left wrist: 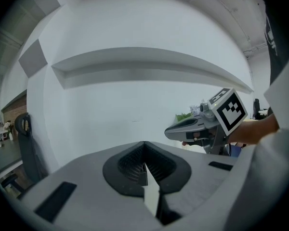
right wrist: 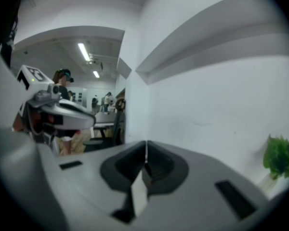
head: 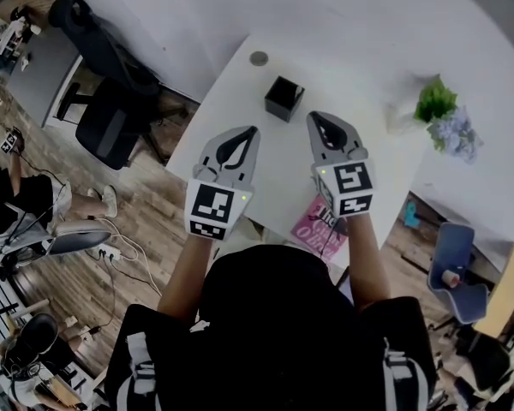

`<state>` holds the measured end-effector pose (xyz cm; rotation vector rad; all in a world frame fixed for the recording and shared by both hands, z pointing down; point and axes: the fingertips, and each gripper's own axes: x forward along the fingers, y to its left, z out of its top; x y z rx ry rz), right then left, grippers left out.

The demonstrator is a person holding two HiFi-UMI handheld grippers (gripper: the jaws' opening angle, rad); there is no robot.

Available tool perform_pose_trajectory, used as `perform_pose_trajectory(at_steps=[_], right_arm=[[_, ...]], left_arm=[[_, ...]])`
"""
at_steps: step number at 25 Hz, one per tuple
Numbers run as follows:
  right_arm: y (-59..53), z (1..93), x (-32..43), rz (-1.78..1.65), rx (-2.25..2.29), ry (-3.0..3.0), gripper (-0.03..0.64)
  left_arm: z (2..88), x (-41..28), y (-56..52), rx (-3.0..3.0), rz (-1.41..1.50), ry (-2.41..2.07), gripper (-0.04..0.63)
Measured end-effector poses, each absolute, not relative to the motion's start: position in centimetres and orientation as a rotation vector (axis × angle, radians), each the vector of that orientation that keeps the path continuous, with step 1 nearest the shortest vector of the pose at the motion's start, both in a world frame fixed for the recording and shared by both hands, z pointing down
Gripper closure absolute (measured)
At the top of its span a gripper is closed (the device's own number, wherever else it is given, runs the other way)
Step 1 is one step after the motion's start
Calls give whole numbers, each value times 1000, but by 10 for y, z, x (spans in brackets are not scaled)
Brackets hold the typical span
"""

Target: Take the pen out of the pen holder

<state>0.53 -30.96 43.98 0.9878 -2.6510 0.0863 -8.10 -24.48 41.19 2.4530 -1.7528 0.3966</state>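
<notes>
Head view: left gripper [head: 253, 132] and right gripper [head: 312, 117] side by side over a white table [head: 240, 84], tips pointing forward. Both closed, nothing pinched. Black pen holder [head: 284, 98] on the table just ahead of the tips, between the two, touching neither. Cannot tell if a pen sits inside. Small grey round thing [head: 259, 58] farther ahead, past the holder. Green plant [head: 434, 101] well off to the right of the right gripper. Pink book [head: 313, 226] behind and under the right gripper, near the table edge. Dark chair [head: 111, 122] on the floor, well to the left of the left gripper.

Left gripper view: jaws pressed together at the tip, empty. White wall ahead. Right gripper off to the right, held by a hand, with a bit of green plant behind it. Pen holder not in sight here.

Right gripper view: jaws shut tight, nothing between. White wall ahead. Left gripper off to the left. Plant low on the right. Pen holder not in sight here either.
</notes>
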Motion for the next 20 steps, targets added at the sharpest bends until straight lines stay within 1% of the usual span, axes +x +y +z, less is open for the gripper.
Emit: perform_pose_trajectory(at_steps=[20], right_arm=[[-327,497,-18,208,1063,-2420,581]], left_arm=[[427,-111,-285,2565,394,-1507,575]])
